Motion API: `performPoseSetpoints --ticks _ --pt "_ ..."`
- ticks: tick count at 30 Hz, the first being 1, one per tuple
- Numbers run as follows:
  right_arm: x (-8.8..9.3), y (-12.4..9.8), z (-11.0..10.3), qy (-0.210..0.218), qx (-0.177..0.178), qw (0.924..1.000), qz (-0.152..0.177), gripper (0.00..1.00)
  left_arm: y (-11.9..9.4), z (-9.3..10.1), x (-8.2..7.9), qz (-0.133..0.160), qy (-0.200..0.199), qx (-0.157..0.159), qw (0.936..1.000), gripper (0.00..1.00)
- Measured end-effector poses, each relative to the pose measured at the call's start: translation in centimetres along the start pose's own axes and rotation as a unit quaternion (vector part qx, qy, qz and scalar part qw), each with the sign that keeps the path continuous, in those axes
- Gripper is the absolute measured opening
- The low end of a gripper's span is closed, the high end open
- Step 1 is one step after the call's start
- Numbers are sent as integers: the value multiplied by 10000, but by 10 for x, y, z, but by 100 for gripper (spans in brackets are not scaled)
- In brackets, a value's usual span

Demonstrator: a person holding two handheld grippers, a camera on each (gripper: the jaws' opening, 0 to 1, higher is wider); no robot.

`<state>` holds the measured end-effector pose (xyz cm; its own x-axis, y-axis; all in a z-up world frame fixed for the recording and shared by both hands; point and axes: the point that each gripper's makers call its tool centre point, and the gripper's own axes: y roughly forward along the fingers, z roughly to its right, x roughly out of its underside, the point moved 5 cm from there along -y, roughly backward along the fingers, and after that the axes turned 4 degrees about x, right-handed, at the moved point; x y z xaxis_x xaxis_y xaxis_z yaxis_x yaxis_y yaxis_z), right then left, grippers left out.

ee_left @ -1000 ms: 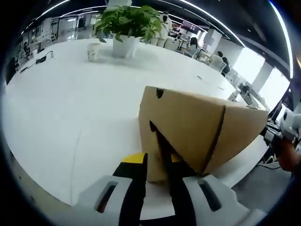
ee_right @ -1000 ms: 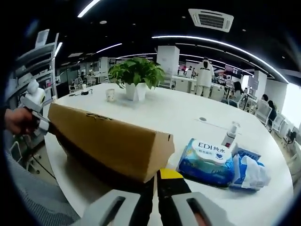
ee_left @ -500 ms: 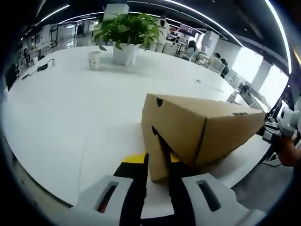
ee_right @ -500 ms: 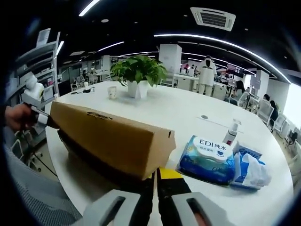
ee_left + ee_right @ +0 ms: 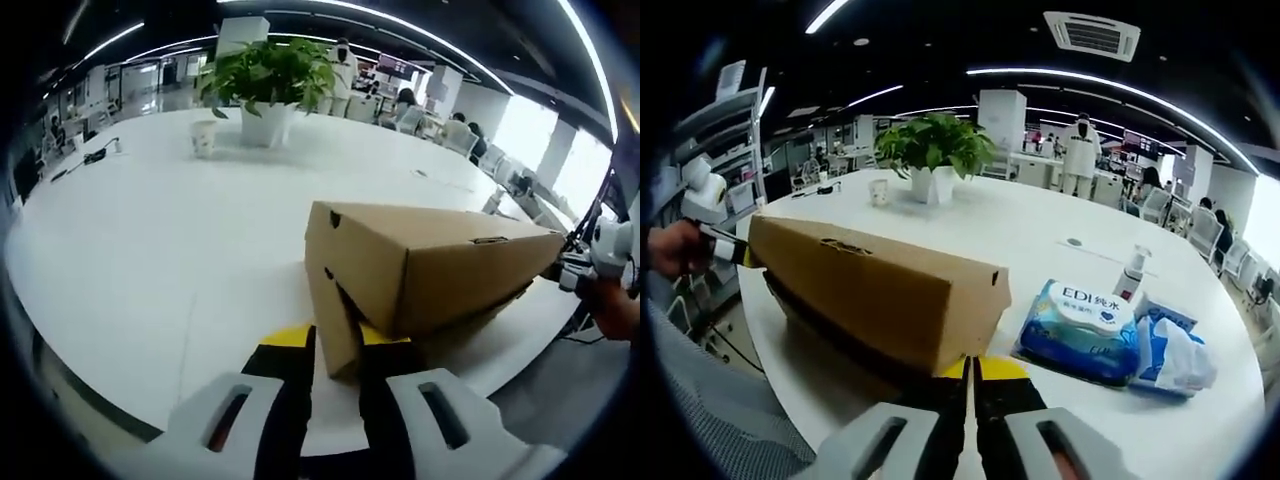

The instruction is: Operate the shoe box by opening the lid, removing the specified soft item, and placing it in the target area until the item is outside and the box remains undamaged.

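A brown cardboard shoe box [image 5: 440, 270] lies near the front edge of the round white table [image 5: 150, 230]. Its lid is lifted a little, and a dark gap runs under it. My left gripper [image 5: 338, 365] is shut on the lid's end flap, which stands between the black jaws. In the right gripper view the box [image 5: 870, 290] stretches away to the left, and my right gripper [image 5: 968, 385] is shut on the lid's near lower edge. The left gripper [image 5: 725, 245] shows at the box's far end, held by a hand. What lies inside the box is hidden.
A potted plant [image 5: 265, 75] and a paper cup [image 5: 204, 138] stand far back on the table. Right of the box lie a blue wet-wipes pack [image 5: 1085, 320], a tissue pack [image 5: 1175, 355] and a small spray bottle [image 5: 1130, 280]. The table edge runs just under both grippers.
The lid, raised high a second ago, has come down to a shallow angle, with both grippers still clamped on its ends. The gap under it has narrowed.
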<state>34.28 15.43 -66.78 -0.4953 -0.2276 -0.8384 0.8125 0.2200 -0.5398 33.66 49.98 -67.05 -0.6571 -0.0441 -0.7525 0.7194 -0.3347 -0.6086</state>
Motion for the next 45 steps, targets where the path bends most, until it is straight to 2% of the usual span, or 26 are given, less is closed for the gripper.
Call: performPoseSetpoints --ticks 14,26,45 --pt "7 0 -3 -4 -14 10000 -88 0 -9 -2 8 2 110 7 9999 15" --pt "10 2 -3 -1 -19 9999 -148 0 -12 2 8 32 245 -9 9997 15" --pt "25 4 -3 69 -13 9993 -355 0 -15 4 16 -60 303 56 9995 15"
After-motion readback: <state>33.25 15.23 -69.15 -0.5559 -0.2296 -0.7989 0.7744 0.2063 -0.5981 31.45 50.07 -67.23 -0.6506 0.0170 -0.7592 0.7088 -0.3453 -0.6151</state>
